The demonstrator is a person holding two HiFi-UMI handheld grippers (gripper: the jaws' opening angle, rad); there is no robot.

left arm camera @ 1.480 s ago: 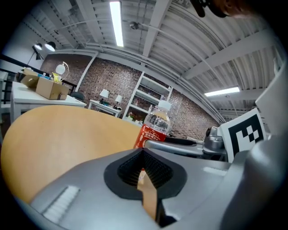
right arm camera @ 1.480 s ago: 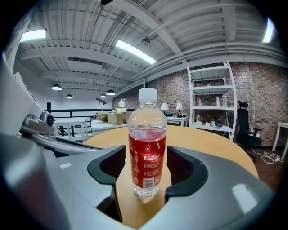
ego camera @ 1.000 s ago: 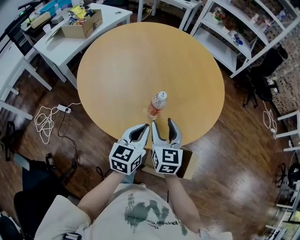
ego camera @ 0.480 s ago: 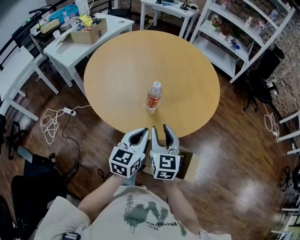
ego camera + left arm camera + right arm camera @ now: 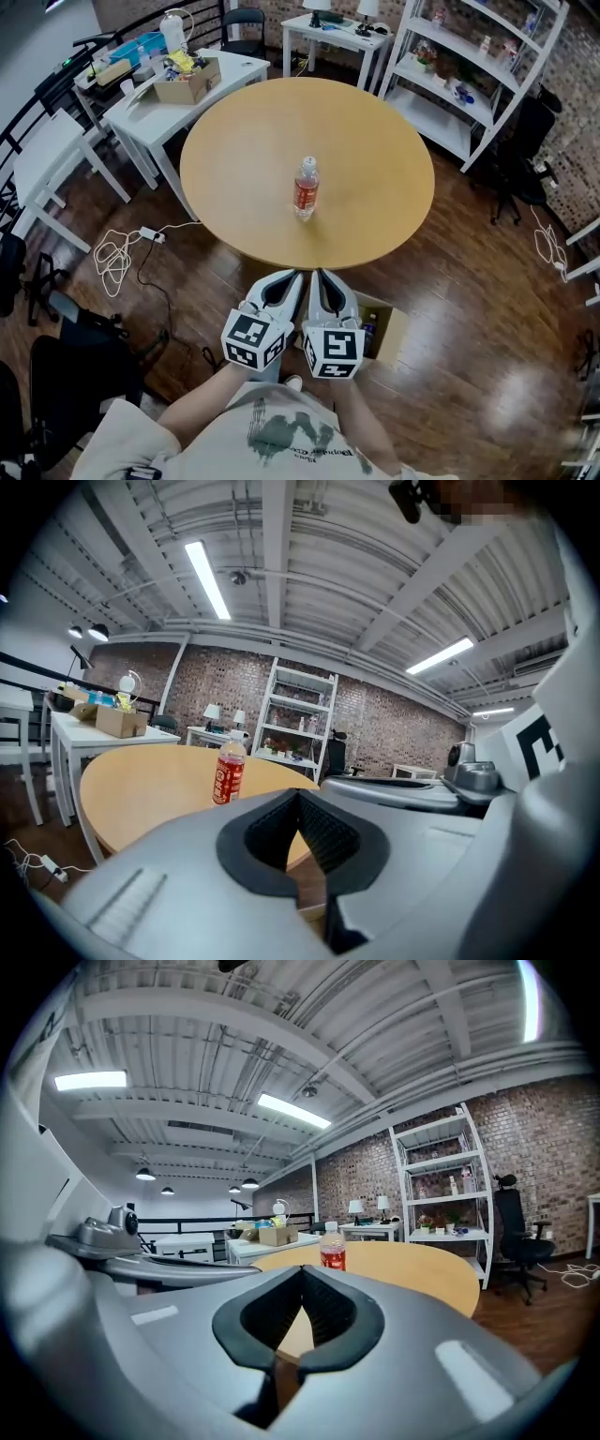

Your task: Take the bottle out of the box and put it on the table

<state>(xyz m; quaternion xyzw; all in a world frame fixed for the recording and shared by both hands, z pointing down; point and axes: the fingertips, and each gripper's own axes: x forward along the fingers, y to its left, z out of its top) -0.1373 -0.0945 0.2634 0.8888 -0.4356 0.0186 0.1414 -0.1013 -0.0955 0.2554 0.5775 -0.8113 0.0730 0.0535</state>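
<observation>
Red-labelled bottle stands upright mid-tabletop, well apart from both grippers. Left gripper: jaws together, nothing between them. Right gripper: jaws have just been closing, now together and empty, beside the cardboard box.

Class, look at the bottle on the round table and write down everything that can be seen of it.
The bottle is small and looks like clear plastic, with a white cap and a red label wrapped round its body. It is closed and stands upright on the round wooden table, near the middle and a little toward the person's side. Only the tabletop touches it, and nothing else stands on the table beside it.
</observation>
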